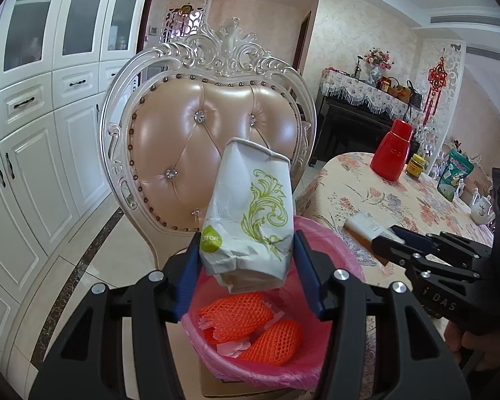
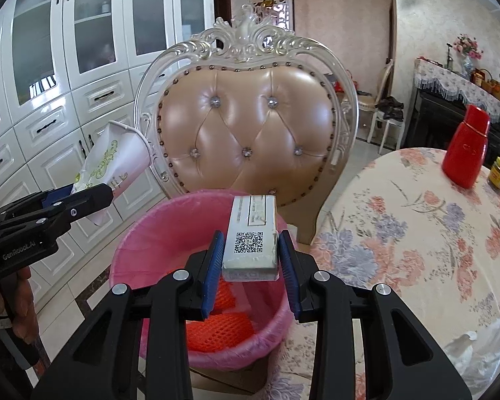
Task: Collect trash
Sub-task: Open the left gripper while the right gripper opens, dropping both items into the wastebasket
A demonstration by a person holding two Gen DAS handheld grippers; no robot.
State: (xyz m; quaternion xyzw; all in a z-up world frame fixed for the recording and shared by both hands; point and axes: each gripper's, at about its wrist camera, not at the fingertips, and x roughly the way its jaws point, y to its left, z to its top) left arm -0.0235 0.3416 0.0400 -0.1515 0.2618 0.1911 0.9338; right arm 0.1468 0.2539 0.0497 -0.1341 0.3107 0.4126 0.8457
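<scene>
My left gripper (image 1: pixel 246 260) is shut on a crumpled white paper cup (image 1: pixel 250 210) with a green leaf print, held above the pink-lined trash bin (image 1: pixel 333 243). The cup also shows in the right wrist view (image 2: pixel 116 163). My right gripper (image 2: pixel 250 260) is shut on a small white box (image 2: pixel 253 236) with a QR code, held over the same bin (image 2: pixel 140 243). The box also shows in the left wrist view (image 1: pixel 366 226). Orange foam fruit nets (image 1: pixel 240 316) lie inside the bin.
An ornate white chair with a beige tufted back (image 2: pixel 246 123) stands right behind the bin. A round table with a floral cloth (image 2: pixel 416 233) is to the right, bearing a red flask (image 2: pixel 466 146) and a small jar (image 2: pixel 499 173). White cabinets (image 1: pixel 33 133) line the left wall.
</scene>
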